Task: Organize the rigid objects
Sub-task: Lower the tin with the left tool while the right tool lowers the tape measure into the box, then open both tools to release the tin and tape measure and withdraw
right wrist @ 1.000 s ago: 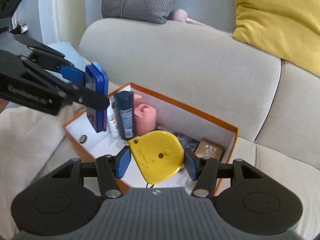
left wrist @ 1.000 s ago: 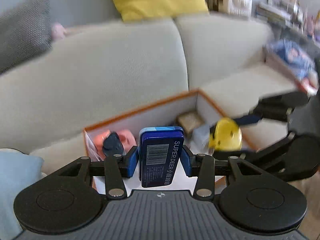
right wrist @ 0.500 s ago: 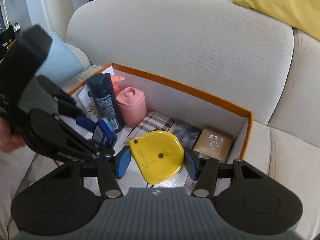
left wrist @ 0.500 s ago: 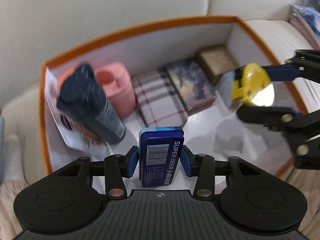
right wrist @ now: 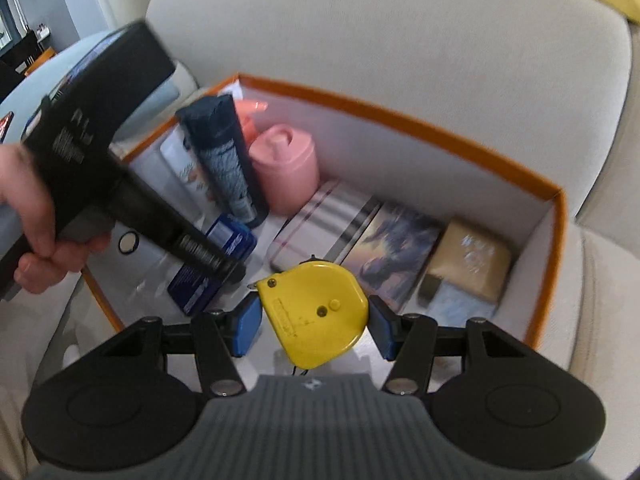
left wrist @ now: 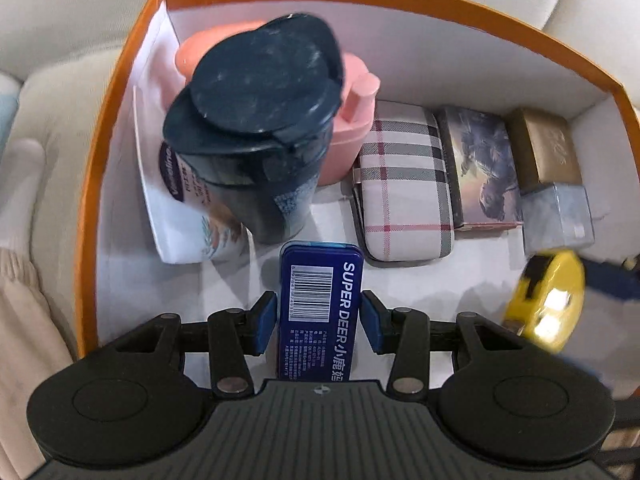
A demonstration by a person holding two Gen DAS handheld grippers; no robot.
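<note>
Both grippers have dropped into the orange-rimmed cardboard box [left wrist: 120,80]: left gripper [left wrist: 318,322] is clamping the dark-blue flat tin [left wrist: 320,312], right gripper [right wrist: 316,326] is gripping the yellow tape measure [right wrist: 316,312]; both are nearing the box floor, release prob next.

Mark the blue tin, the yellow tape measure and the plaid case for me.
blue tin [left wrist: 320,304]: left wrist view, on its barcoded face.
yellow tape measure [right wrist: 316,312]: right wrist view, middle of its yellow side.
plaid case [left wrist: 404,184]: left wrist view, centre of its lid.
</note>
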